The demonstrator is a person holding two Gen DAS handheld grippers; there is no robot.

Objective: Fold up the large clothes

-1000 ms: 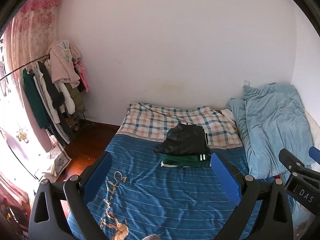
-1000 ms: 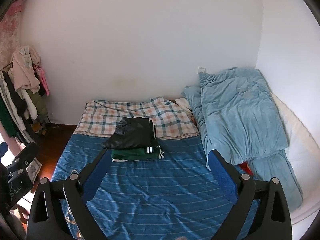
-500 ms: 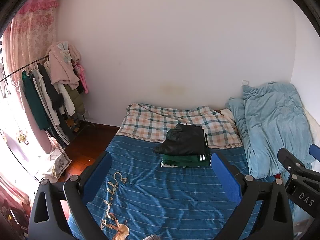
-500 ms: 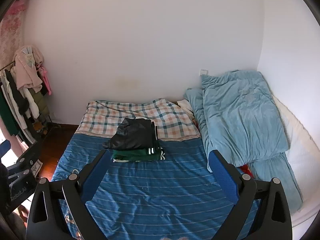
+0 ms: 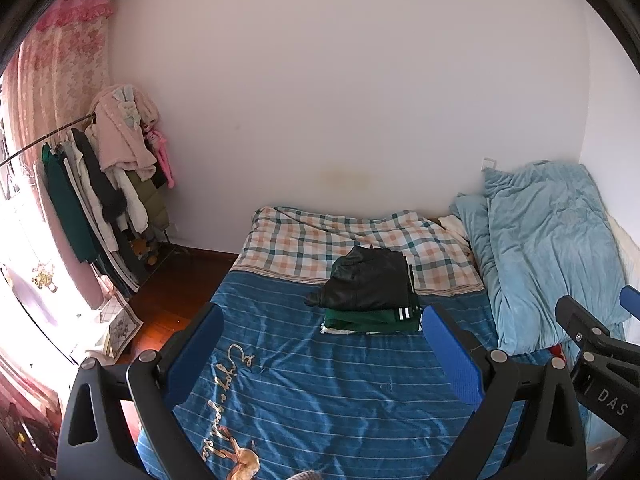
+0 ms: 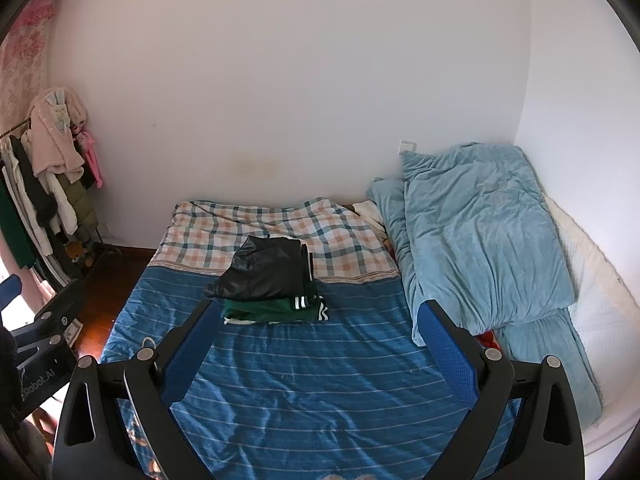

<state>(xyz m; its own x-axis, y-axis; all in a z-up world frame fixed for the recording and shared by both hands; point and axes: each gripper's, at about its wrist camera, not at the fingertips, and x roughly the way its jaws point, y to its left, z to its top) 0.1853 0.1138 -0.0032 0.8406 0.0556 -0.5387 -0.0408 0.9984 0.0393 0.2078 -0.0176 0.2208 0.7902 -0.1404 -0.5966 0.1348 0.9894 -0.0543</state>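
A stack of folded clothes lies mid-bed: a black leather-look garment (image 5: 366,282) (image 6: 266,270) on top of a folded green garment with white stripes (image 5: 370,318) (image 6: 276,308). My left gripper (image 5: 320,348) is open and empty, held well above the blue striped bed sheet (image 5: 320,392), short of the stack. My right gripper (image 6: 316,344) is open and empty too, above the sheet (image 6: 320,380) and short of the stack. Each gripper's body shows at the edge of the other's view.
A checked blanket (image 5: 340,240) lies behind the stack. A light blue duvet (image 6: 480,236) is heaped along the right wall. A clothes rack with hanging garments (image 5: 100,184) stands left of the bed on a wooden floor (image 5: 176,292).
Both grippers have risen and drawn back a little, so the bed sits slightly lower in view. The jaws stay open. The stack has not moved.
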